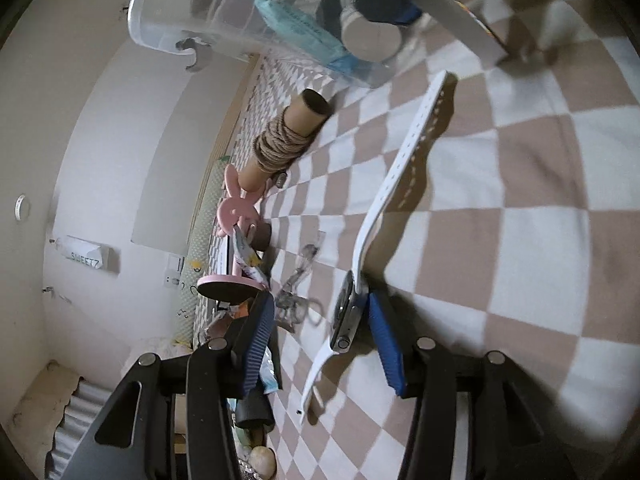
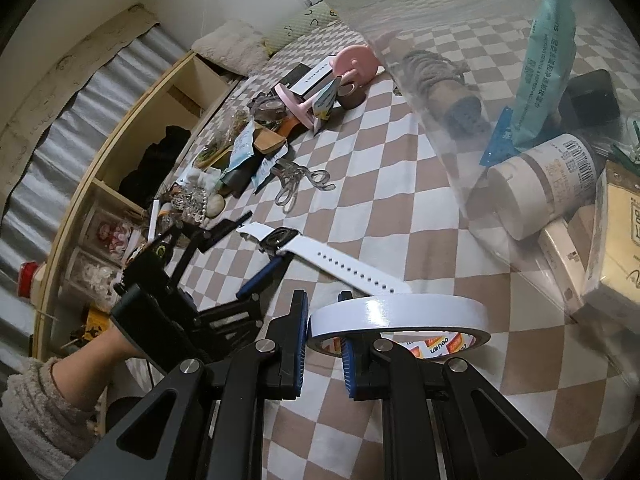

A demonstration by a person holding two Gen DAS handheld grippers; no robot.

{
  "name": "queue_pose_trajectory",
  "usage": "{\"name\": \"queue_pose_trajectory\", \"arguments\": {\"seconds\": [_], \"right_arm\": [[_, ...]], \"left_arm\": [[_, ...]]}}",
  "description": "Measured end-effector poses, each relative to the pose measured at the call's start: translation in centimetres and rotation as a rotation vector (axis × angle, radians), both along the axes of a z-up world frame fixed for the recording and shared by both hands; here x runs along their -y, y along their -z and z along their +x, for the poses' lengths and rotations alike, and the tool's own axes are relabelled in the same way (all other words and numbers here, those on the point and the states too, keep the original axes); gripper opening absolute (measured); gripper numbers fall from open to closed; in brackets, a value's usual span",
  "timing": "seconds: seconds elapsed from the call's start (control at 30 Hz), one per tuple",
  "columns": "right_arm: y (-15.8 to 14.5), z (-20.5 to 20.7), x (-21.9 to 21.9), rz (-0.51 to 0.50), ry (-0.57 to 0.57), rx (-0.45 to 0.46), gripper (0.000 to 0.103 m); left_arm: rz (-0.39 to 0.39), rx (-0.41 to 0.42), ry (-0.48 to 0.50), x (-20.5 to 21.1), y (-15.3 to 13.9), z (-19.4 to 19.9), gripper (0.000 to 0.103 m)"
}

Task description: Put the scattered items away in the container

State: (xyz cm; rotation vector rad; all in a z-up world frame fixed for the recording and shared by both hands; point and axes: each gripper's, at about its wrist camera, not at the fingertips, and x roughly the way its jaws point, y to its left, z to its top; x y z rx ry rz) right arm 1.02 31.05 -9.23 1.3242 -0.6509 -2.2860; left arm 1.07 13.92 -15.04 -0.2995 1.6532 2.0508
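Container point(image 1: 168, 20) top cut off; tape roll point(image 2: 400, 316) underside hidden.

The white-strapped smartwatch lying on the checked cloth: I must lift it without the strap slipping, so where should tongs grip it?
Grip the white-strapped smartwatch across its dark case from above, pads on the two strap-free sides; the case is rigid, the straps thin and floppy.

We see a soft matt checked cloth point(image 1: 500, 208), a smooth white rubbery watch strap point(image 1: 404, 164) on a shiny metal case, a clear glossy plastic container point(image 1: 168, 20), and rough twine point(image 1: 280, 142) wound on a cardboard tube.
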Motion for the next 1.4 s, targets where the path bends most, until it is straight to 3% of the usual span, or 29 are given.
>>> {"name": "queue_pose_trajectory", "arguments": {"seconds": [0.1,0.23,0.43,0.5,0.8,0.97,1.2,1.4], "right_arm": [[0.0,-0.1,0.0,-0.001,-0.002,0.0,0.016],[0.2,-0.2,-0.1,-0.006,0.001,0.006,0.016],[0.3,-0.2,-0.2,-0.016,0.002,0.011,0.016],[0.3,-0.3,-0.2,-0.02,0.0,0.014,0.016],[0.4,-0.3,-0.3,-0.026,0.003,0.016,0.016],[0.3,-0.2,-0.3,-0.025,0.006,0.016,0.016],[0.4,-0.2,-0.1,-0.022,0.009,0.016,0.016],[0.3,-0.1,0.0,-0.018,0.006,0.019,0.016]], "left_arm": [[0.012,0.024,-0.009,-0.2,-0.4,-0.9,0.05],[0.015,0.183,-0.026,-0.3,-0.5,-2.4,0.05],[0.059,0.316,-0.045,-0.3,-1.2,-3.7,0.035],[0.079,0.367,-0.062,-0.4,-1.2,-4.2,0.023],[0.327,0.56,-0.228,0.6,-3.4,-7.1,0.018],[0.515,0.661,-0.367,2.3,-4.9,-9.0,0.015],[0.706,0.804,-0.538,5.0,-6.0,-10.4,0.014],[0.787,0.982,-0.671,7.5,-7.1,-10.1,0.014]]}}
